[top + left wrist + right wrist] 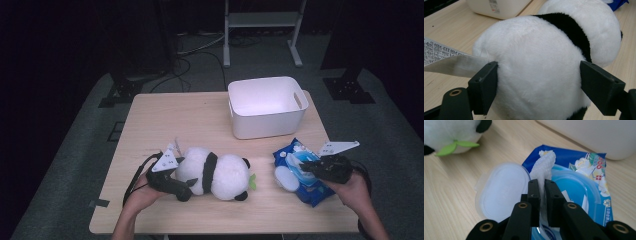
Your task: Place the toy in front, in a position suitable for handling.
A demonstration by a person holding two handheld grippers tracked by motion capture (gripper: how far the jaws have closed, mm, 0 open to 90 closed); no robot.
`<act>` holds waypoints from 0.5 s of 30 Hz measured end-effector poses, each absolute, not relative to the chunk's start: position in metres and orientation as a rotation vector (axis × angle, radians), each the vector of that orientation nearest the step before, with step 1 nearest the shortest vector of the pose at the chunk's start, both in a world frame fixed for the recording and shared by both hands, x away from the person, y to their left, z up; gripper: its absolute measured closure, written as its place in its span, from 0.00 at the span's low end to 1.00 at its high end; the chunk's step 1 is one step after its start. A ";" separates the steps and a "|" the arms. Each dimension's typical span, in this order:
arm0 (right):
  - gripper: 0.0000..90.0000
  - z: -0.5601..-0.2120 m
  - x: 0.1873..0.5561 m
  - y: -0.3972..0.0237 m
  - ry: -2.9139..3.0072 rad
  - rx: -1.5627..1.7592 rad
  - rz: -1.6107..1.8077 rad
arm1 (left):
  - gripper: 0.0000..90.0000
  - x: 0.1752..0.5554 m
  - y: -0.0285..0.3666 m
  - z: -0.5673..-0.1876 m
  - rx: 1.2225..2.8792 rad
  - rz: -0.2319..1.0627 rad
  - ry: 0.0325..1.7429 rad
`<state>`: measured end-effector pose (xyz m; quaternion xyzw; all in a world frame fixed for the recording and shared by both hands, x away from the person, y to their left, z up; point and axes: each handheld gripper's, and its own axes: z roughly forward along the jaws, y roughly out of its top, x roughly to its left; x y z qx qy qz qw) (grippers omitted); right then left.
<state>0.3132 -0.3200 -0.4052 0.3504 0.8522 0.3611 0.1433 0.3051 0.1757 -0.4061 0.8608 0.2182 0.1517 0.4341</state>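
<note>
The room around is lying in darkness, with a grey floor (75, 150), loose cables (200, 50) and a white metal frame (262, 20) standing beyond the far edge of the bench. The bench (175, 120) itself is showing a pale wood-grain top, lit from above. A white plastic bin (267, 106) is sitting at the far right part of the bench, close to the far edge. A plush panda (215, 173) is lying on its side near the near edge, a little left of the middle, its head pointing right with a green leaf (251, 182) at its mouth. A blue pack of wet wipes (302, 172) is lying near the right edge, towards the near right corner, its clear lid (502, 191) flipped open to the side.

The left claw (539, 82) is standing wide around the panda's white rump, its jaws lying against the fur on either side without visibly squeezing it; a paper label (451, 60) is sticking out beside one jaw. The right claw (542, 195) is pinching a white wipe (545, 163) that is rising from the pack's opening, jaws nearly together on it.
</note>
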 end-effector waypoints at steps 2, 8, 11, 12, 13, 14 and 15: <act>0.92 -0.400 0.313 -0.322 2.442 1.022 1.074 | 0.20 0.305 0.176 -0.406 2.148 0.379 0.542; 0.92 -0.383 0.311 -0.327 2.413 1.023 1.163 | 0.20 0.304 0.176 -0.406 2.150 0.380 0.543; 0.92 -0.374 0.311 -0.326 2.409 1.003 1.204 | 0.20 0.304 0.176 -0.406 2.150 0.379 0.544; 0.92 -0.374 0.311 -0.326 2.409 1.003 1.204 | 0.20 0.304 0.176 -0.406 2.150 0.379 0.544; 0.92 -0.367 0.309 -0.323 2.409 0.983 1.242 | 0.20 0.304 0.176 -0.406 2.148 0.378 0.545; 0.92 -0.367 0.309 -0.323 2.409 0.983 1.242 | 0.20 0.304 0.176 -0.406 2.148 0.378 0.545; 0.92 -0.365 0.309 -0.321 2.410 0.975 1.258 | 0.20 0.304 0.176 -0.406 2.145 0.377 0.545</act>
